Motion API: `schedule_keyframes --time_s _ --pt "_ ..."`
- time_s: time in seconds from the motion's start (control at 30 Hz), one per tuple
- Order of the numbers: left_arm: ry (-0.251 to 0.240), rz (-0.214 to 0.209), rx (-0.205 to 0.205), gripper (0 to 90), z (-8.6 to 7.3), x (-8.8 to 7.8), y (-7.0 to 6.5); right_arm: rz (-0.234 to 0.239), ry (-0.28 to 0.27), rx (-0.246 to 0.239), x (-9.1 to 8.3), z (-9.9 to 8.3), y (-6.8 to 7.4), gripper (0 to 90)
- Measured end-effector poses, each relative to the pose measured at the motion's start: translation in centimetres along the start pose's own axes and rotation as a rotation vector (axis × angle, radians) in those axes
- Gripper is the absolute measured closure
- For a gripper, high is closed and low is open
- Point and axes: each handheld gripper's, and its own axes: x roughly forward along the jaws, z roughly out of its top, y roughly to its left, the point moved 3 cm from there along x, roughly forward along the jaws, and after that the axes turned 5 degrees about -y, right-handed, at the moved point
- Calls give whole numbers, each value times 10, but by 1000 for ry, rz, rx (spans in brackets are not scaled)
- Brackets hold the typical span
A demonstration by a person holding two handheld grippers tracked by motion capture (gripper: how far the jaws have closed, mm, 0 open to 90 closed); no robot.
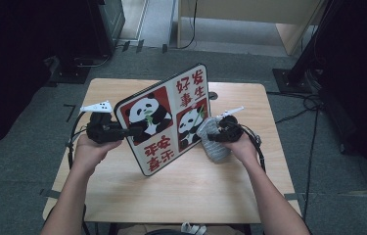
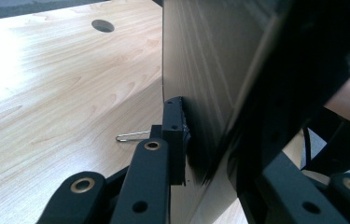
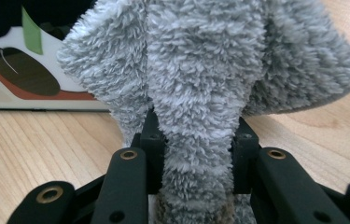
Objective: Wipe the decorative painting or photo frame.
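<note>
Panda board (image 1: 164, 117) tilted, edge clamped, cloth (image 1: 214, 139) beside

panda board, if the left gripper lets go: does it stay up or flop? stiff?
Probably stiff: the panda board stays flat though the left gripper clamps only one edge. Likely to tip if released: it stands tilted on its lower edge on the table. Looks thin in the left gripper view, so probably light. The grey fluffy cloth in the right gripper wouldn't brace it.
</note>
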Motion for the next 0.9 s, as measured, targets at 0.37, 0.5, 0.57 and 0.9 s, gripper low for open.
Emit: schedule_keyframes --time_s 0.37,0.5,0.57,0.9 --pt "0 9 -10 779 0 0 -1 8 24 14 3 -2 0 671" --pt "0 9 -13 776 0 0 -1 10 16 14 -4 -1 0 673" --pt "0 10 -14 775 0 0 -1 13 2 15 -9 0 0 673" --pt "-1 6 -17 772 0 0 -1 31 -93 -15 -36 17 10 673"
